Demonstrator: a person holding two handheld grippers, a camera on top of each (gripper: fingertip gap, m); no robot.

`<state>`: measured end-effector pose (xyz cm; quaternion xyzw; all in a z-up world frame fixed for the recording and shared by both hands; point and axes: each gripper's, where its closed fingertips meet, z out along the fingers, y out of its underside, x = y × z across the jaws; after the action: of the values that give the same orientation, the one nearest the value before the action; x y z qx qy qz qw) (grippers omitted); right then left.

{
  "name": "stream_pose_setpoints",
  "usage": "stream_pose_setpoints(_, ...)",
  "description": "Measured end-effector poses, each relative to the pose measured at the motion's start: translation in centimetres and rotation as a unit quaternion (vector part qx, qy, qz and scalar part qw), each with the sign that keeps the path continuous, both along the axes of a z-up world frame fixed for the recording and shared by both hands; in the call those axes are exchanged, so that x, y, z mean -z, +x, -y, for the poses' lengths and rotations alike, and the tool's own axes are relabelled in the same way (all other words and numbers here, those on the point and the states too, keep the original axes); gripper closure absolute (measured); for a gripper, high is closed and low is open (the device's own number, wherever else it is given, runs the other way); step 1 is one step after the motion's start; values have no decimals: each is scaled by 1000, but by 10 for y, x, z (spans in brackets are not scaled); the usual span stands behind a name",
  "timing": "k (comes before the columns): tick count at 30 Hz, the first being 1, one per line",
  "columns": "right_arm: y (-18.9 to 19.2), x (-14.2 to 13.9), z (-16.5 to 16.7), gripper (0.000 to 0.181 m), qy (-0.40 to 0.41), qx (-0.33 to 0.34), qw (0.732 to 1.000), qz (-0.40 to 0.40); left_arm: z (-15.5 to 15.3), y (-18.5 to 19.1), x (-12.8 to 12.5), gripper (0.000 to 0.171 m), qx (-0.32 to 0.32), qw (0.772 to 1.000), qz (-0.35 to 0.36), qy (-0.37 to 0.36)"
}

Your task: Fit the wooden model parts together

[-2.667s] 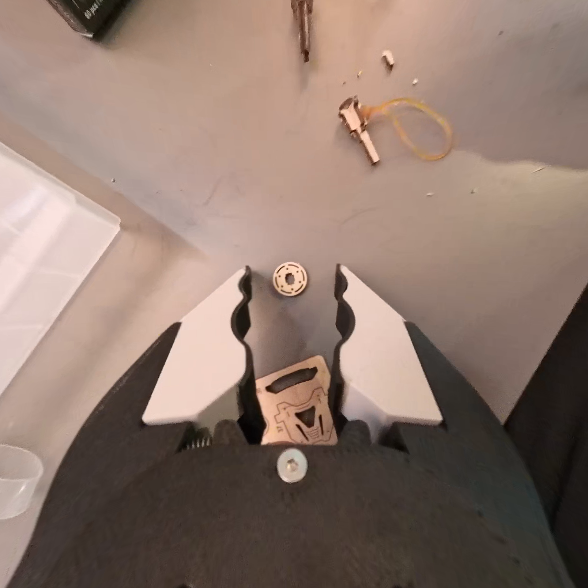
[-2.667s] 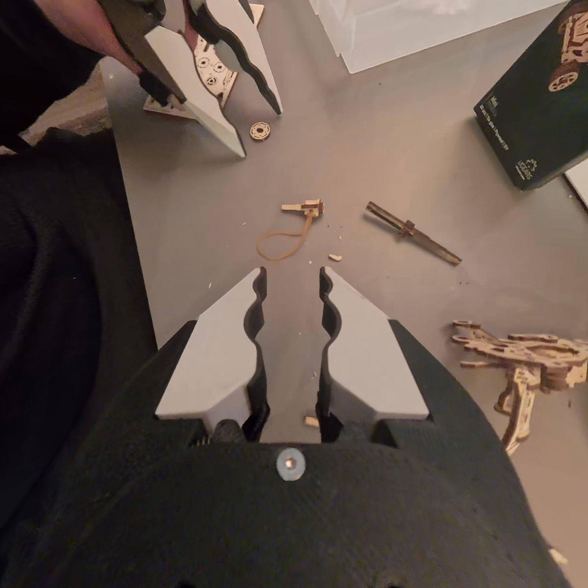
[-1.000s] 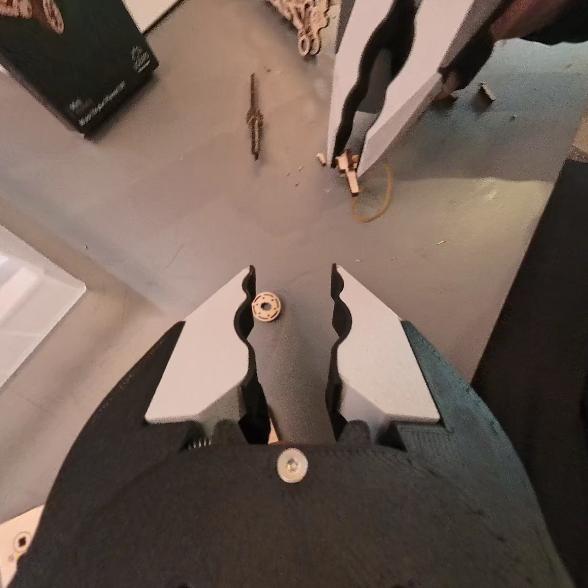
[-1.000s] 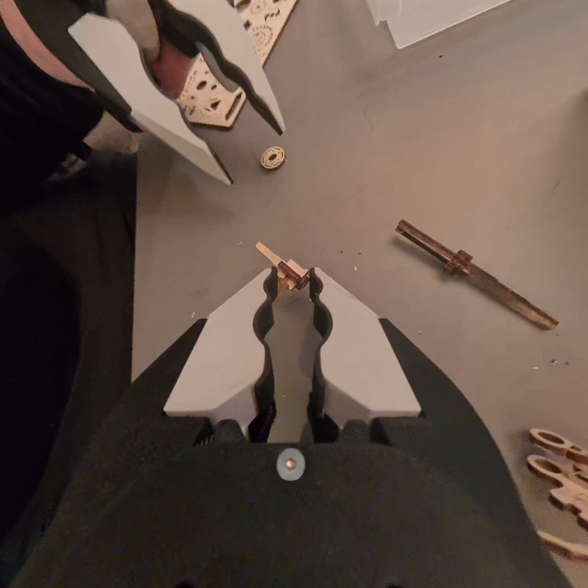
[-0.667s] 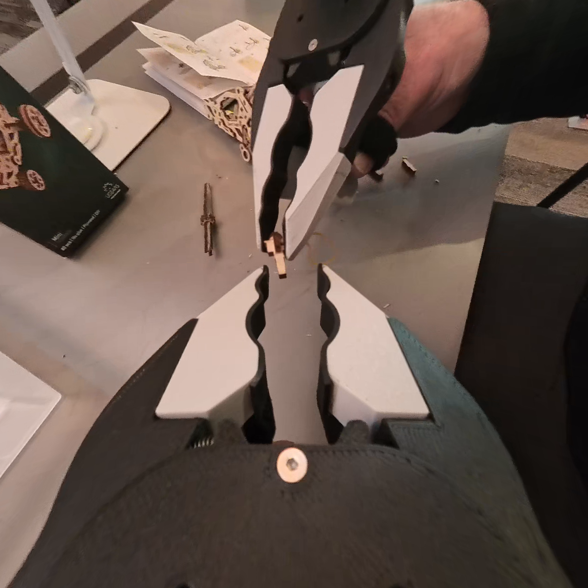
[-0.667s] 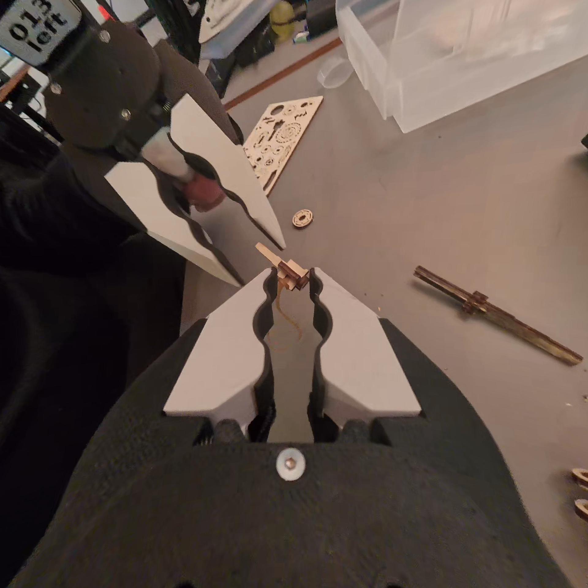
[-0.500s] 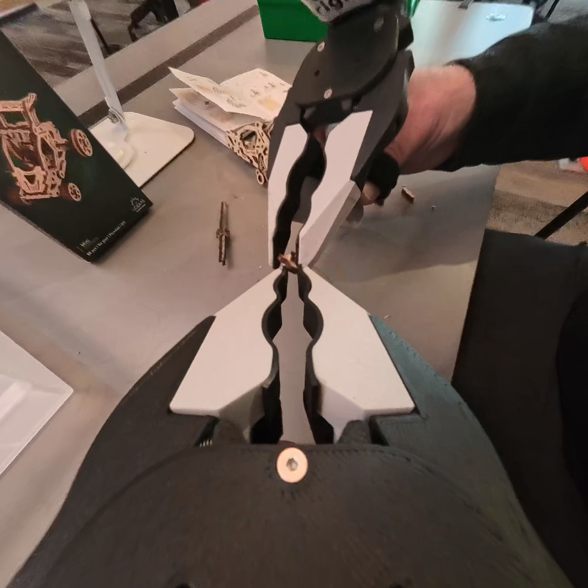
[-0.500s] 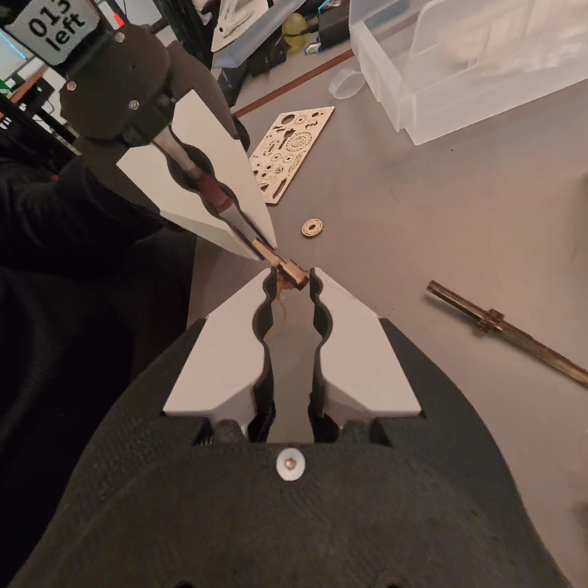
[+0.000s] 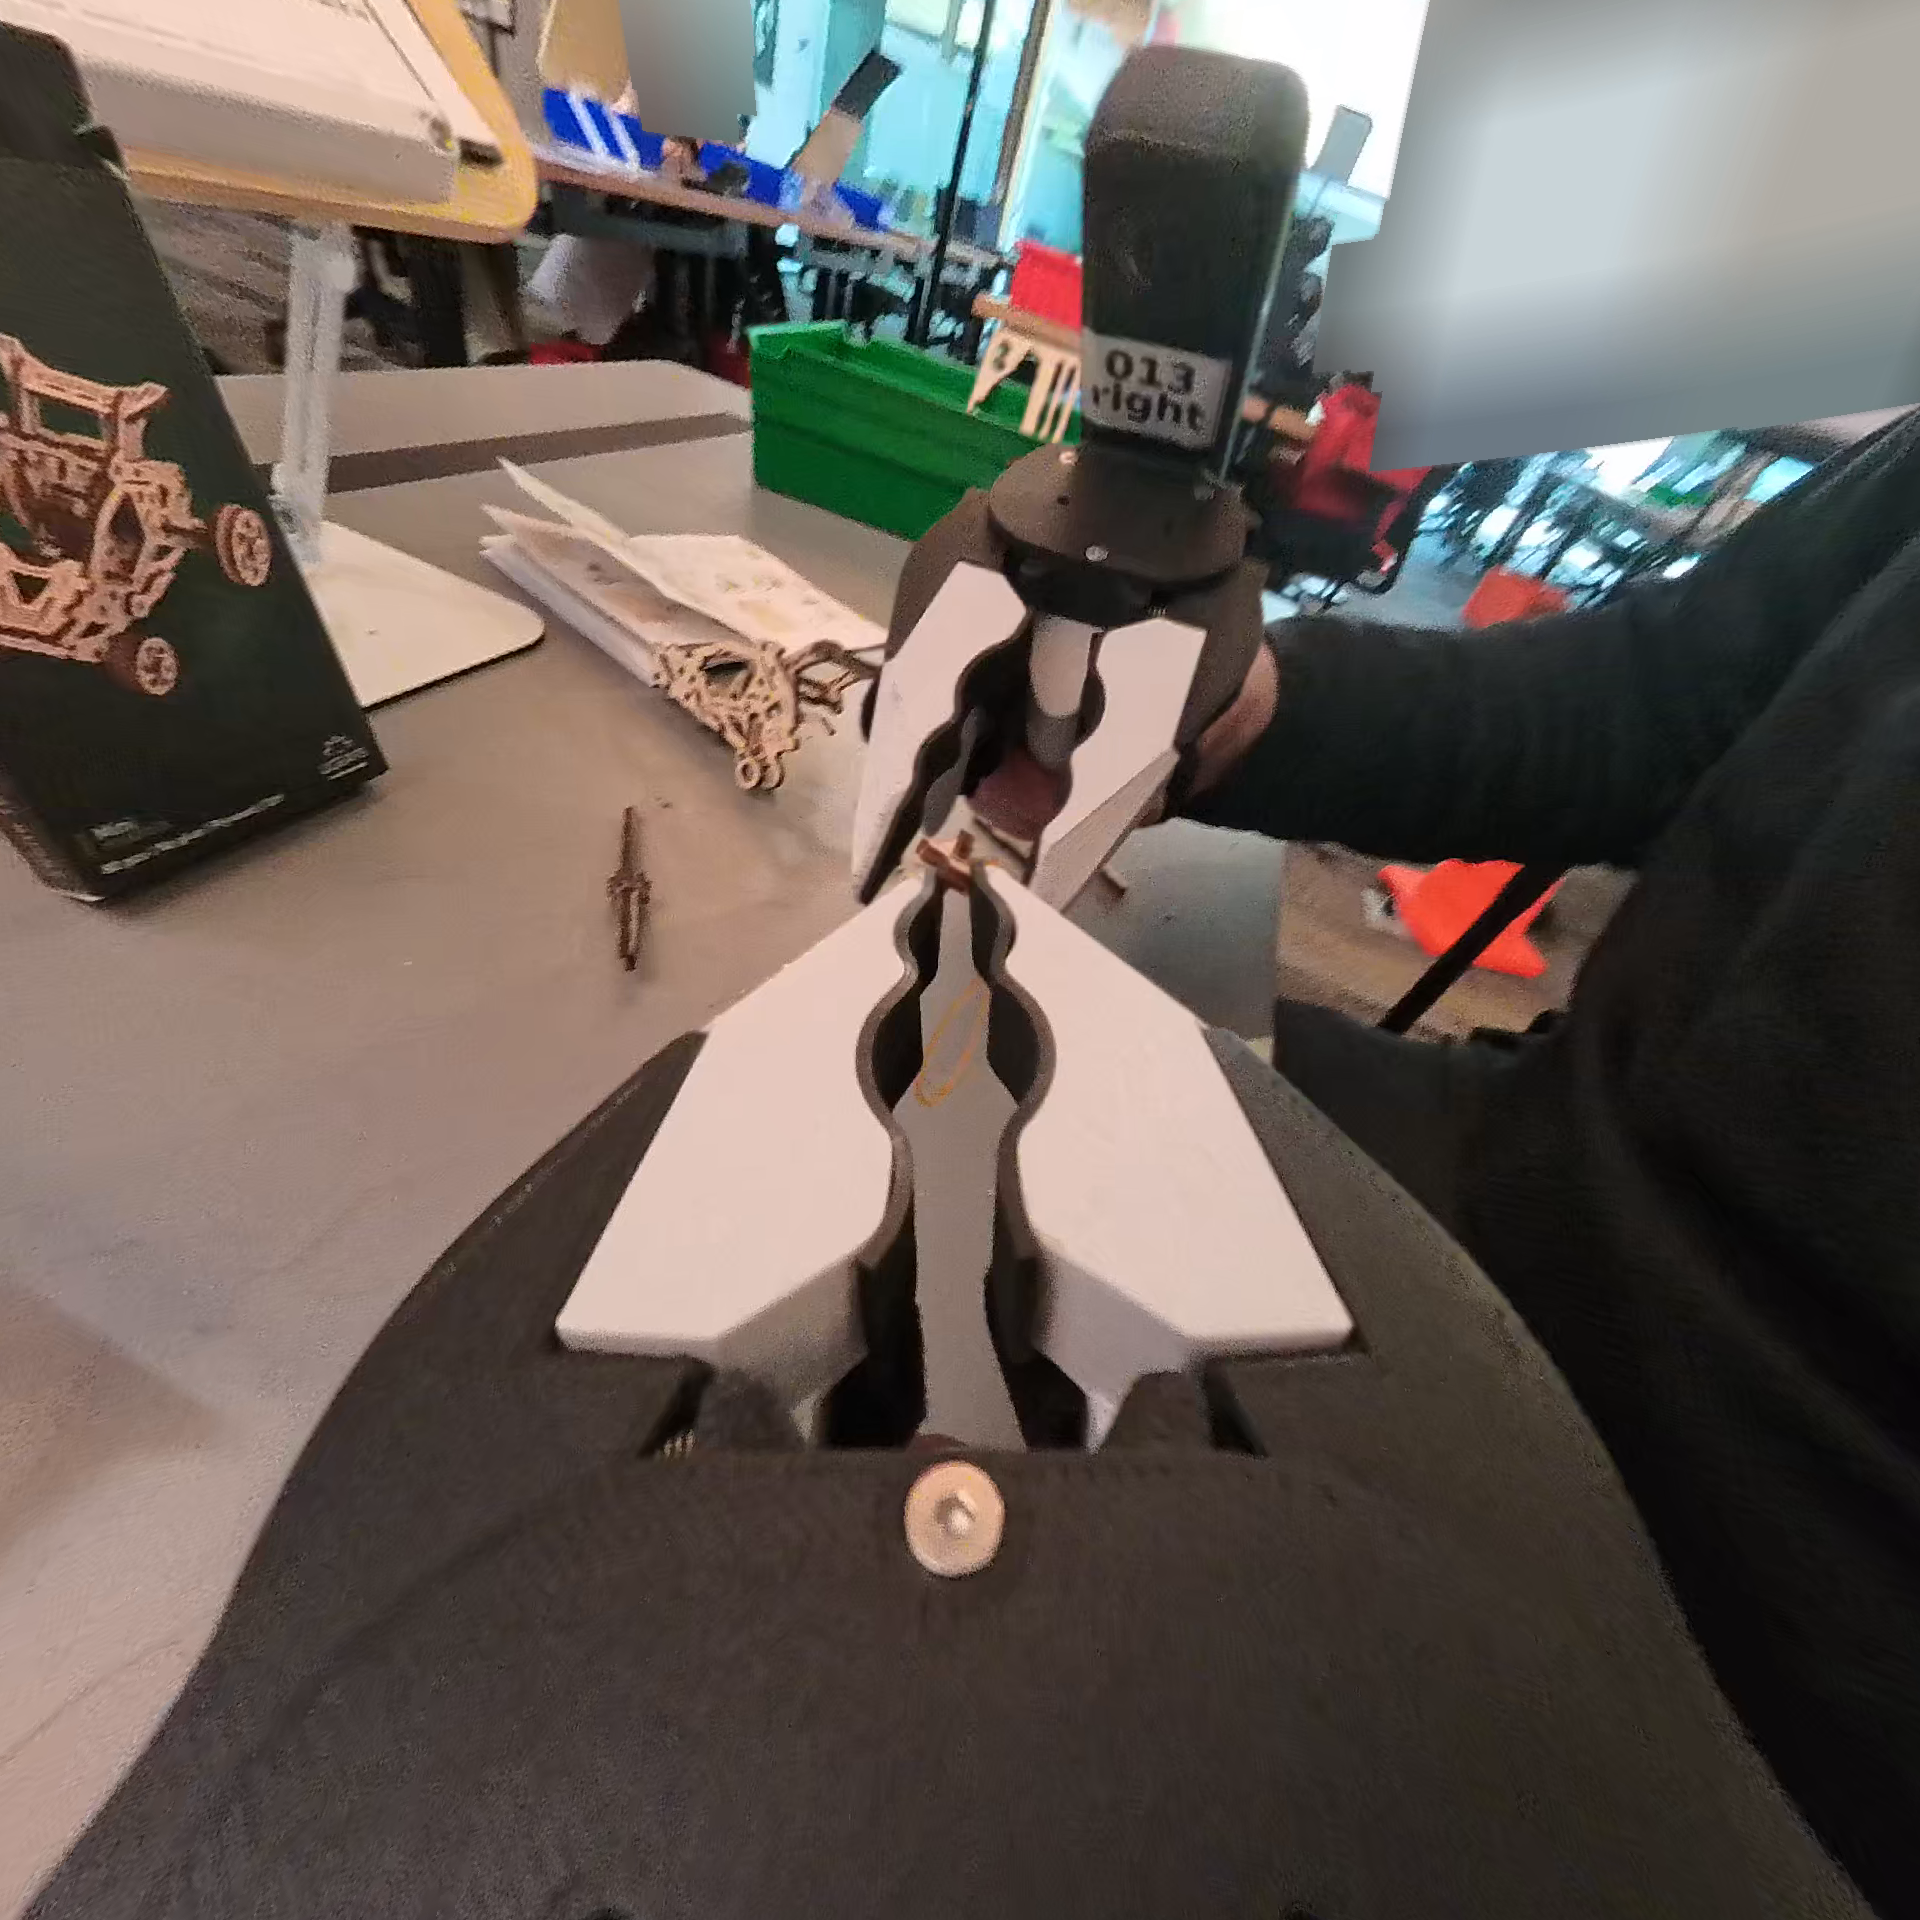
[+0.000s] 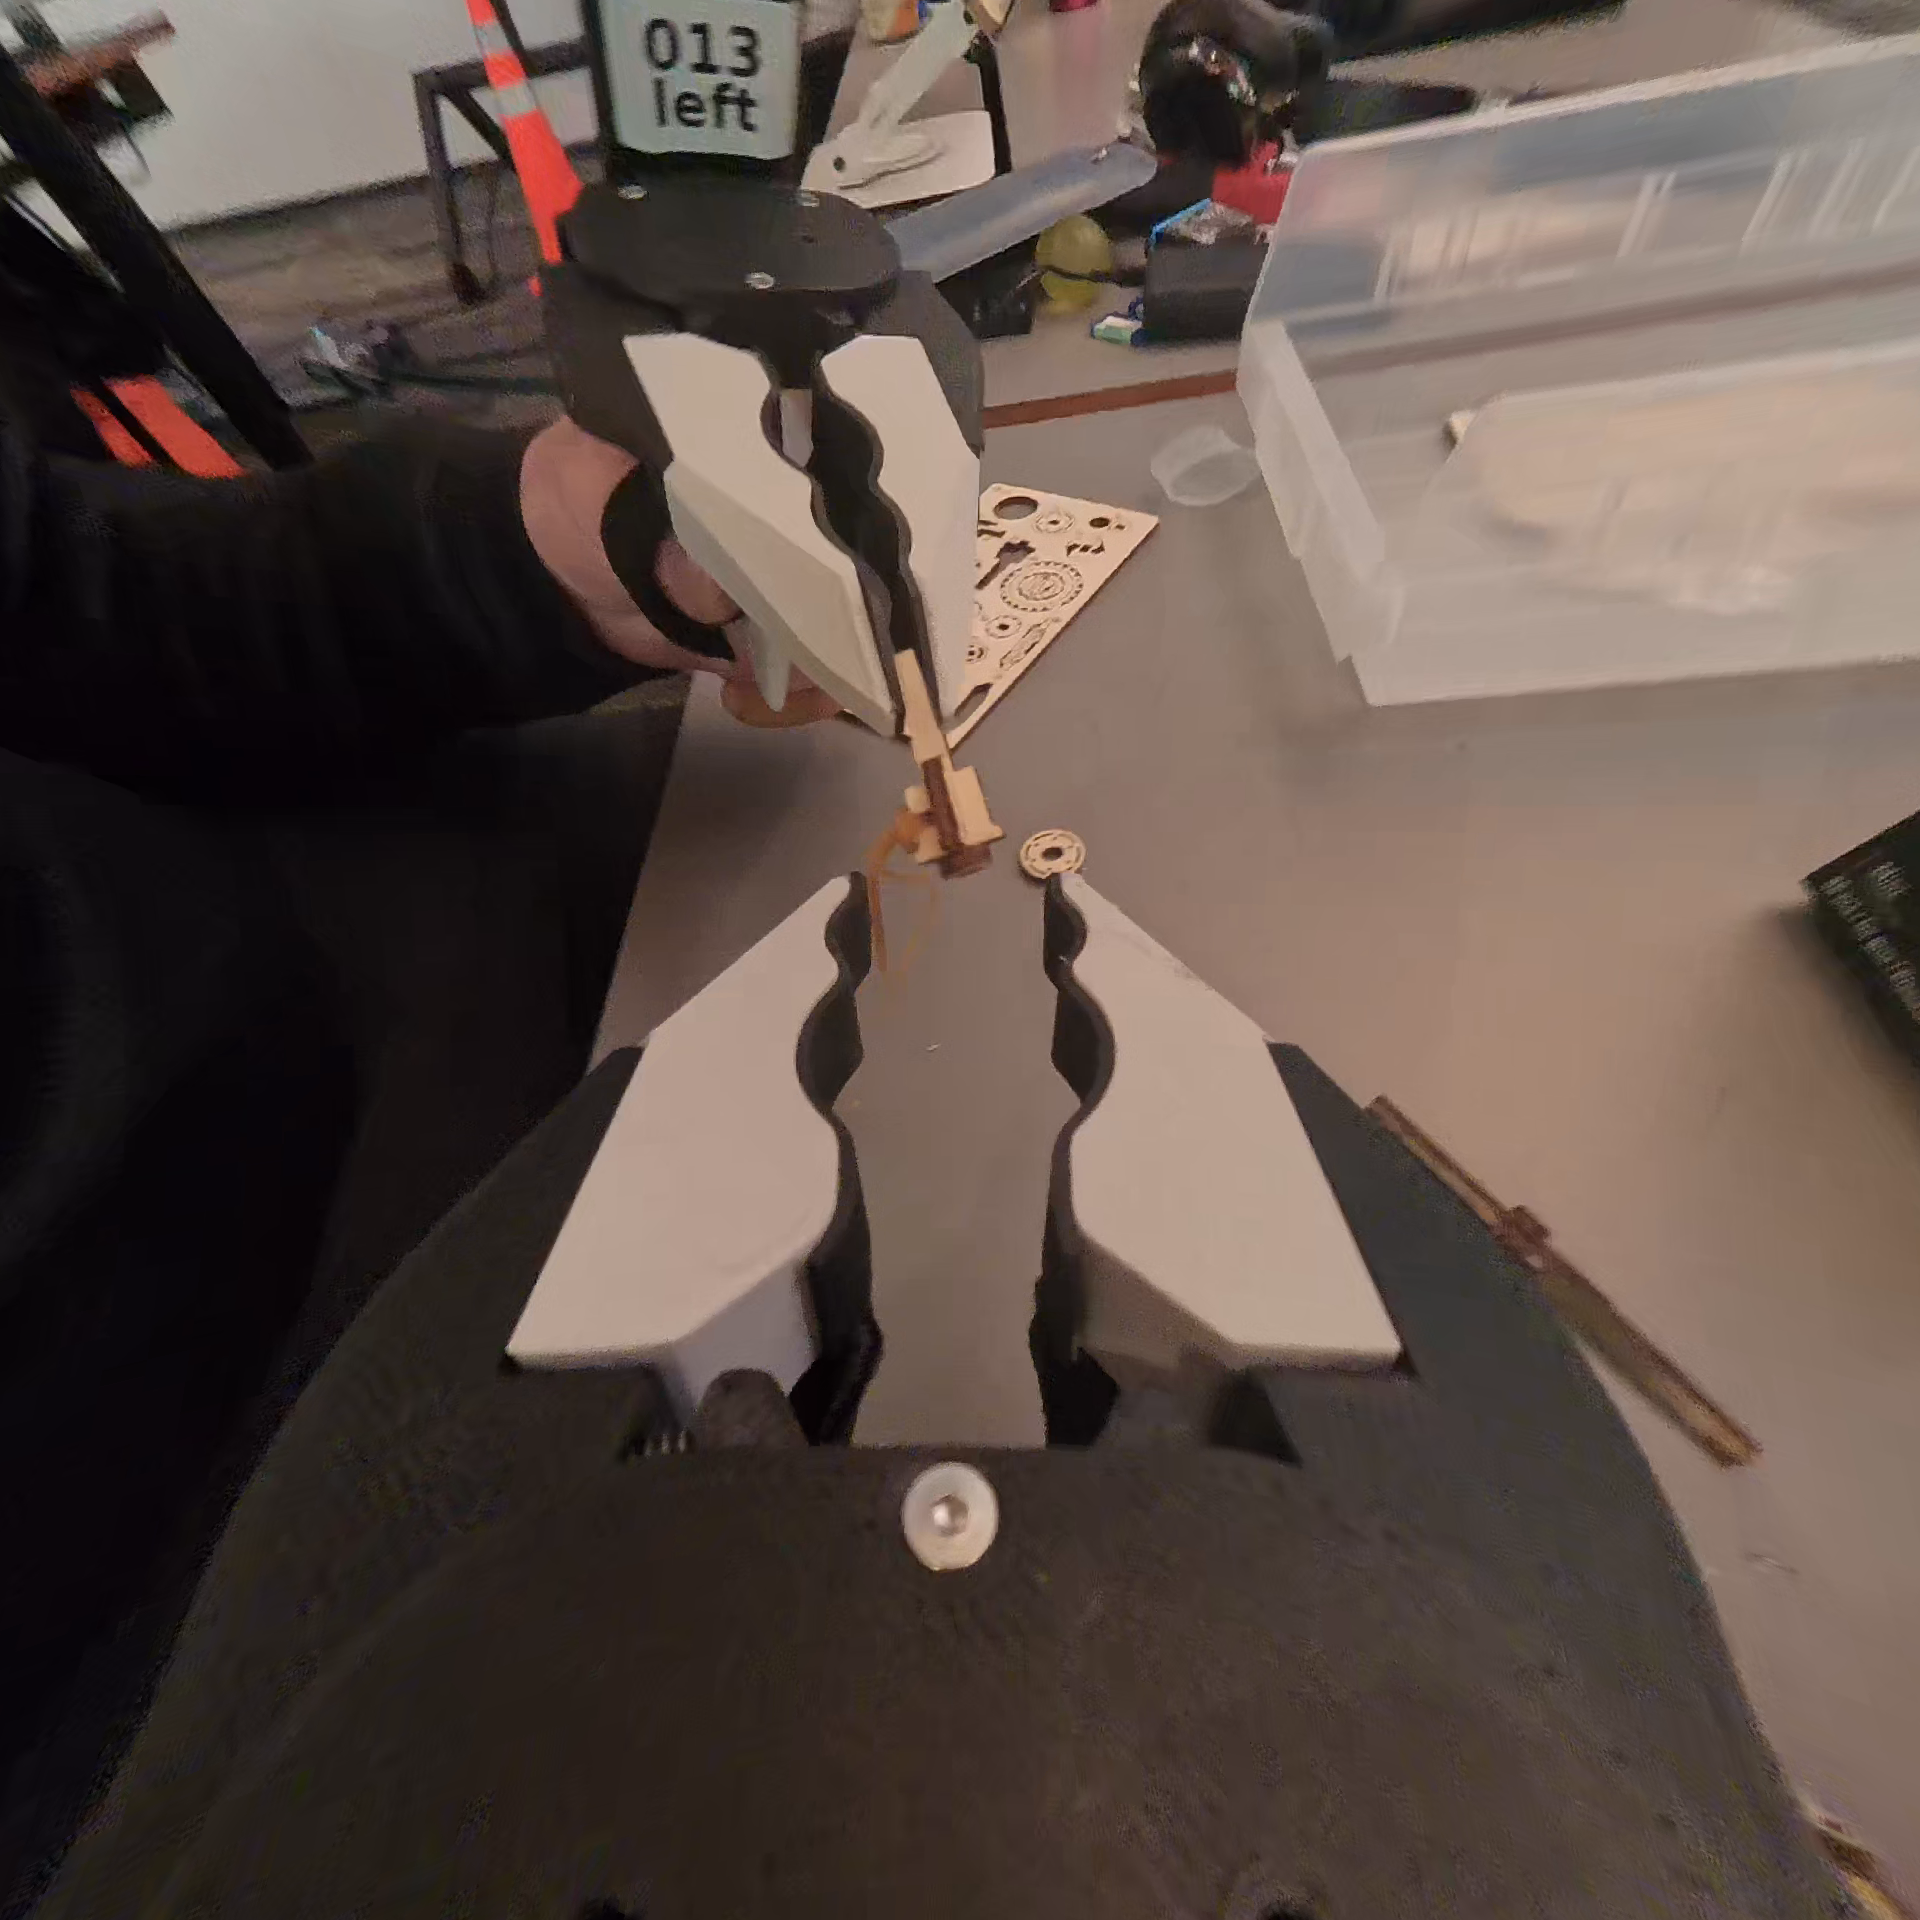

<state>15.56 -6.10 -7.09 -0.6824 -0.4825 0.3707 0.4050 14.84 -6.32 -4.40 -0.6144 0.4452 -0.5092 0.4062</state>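
My left gripper (image 9: 951, 891) is shut on the thin stick end of a small wooden part (image 10: 948, 802) and holds it above the grey table (image 10: 1351, 831). An orange rubber band (image 10: 883, 914) hangs from the part. My right gripper (image 10: 951, 883) faces it, open and empty, with its tips just below the part. In the left wrist view the part (image 9: 951, 860) sits at my left fingertips, and the right gripper's fingers (image 9: 902, 748) stand spread around it. A small wooden wheel disc (image 10: 1051, 854) lies on the table beside the right fingertip.
A punched wooden sheet (image 10: 1039, 582), a clear plastic box (image 10: 1558, 416) and a small cup (image 10: 1195, 462) lie beyond. A dark wooden axle (image 9: 629, 894), a dark kit box (image 9: 156, 623), a booklet (image 9: 675, 582) and a part-built model (image 9: 748, 686) stand to the left. Left and right tips are no more than a few centimetres apart. The small wooden wheel disc (image 10: 1051, 854) is about 12 centimetres from both grippers' fingertips.
The right gripper lifted the wooden part off the table. The left gripper left the wheel disc, rose and shut on the part's stick. The right gripper has now opened and let go.
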Motion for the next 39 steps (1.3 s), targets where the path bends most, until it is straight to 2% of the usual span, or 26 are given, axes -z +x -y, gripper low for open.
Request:
stream_pose_setpoints(4, -3, -8, -2, 152, 83, 8, 996, 36, 3, -1, -8, 169, 19, 999, 31, -30)
stream_pose_setpoints(7, -7, -12, 1, 163, 132, 2, 990, 51, 6, 1, -6, 169, 31, 998, 30, -47)
stream_pose_setpoints(12, -6, -10, 1, 168, 142, 9, 988, 67, 5, 0, -3, 168, 27, 998, 24, -61)
stream_pose_setpoints(13, -5, -9, 0, 168, 139, 14, 988, 68, 4, -3, -2, 158, 22, 998, 13, -59)
stream_pose_setpoints(14, -3, -8, 0, 168, 135, 15, 988, 69, 1, -8, 2, 148, 12, 998, -6, -55)
stream_pose_setpoints(16, 2, -4, -1, 168, 128, 22, 989, 75, -12, -26, 24, 143, -26, 995, -91, -22)
stream_pose_setpoints(18, 7, 3, -1, 168, 119, 28, 989, 85, -28, -48, 53, 136, -68, 978, -198, 14)
stream_pose_setpoints(20, 9, 8, 1, 168, 110, 31, 990, 87, -34, -60, 79, 130, -79, 956, -282, 30)
stream_pose_setpoints(25, 10, 19, 5, 167, 104, 30, 989, 99, -41, -56, 118, 129, -90, 923, -373, 42)
stream_pose_setpoints(27, 11, 21, 5, 167, 105, 32, 989, 102, -41, -52, 117, 139, -89, 924, -369, 51)
stream_pose_setpoints(28, 12, 22, 5, 168, 105, 33, 988, 105, -40, -51, 117, 151, -87, 921, -375, 58)
stream_pose_setpoints(30, 14, 22, 5, 168, 104, 34, 989, 101, -42, -49, 117, 153, -94, 918, -377, 76)
stream_pose_setpoints(33, 16, 22, 4, 167, 99, 39, 990, 95, -42, -45, 116, 153, -95, 926, -357, 72)
stream_pose_setpoints(35, 19, 21, 2, 167, 95, 45, 990, 93, -36, -32, 101, 153, -82, 948, -301, 60)
stream_pose_setpoints(37, 22, 20, 1, 168, 94, 50, 990, 94, -27, -13, 70, 153, -63, 975, -206, 46)
stream_pose_setpoints(39, 24, 18, 1, 167, 96, 53, 990, 92, -26, -4, 44, 153, -63, 988, -136, 37)
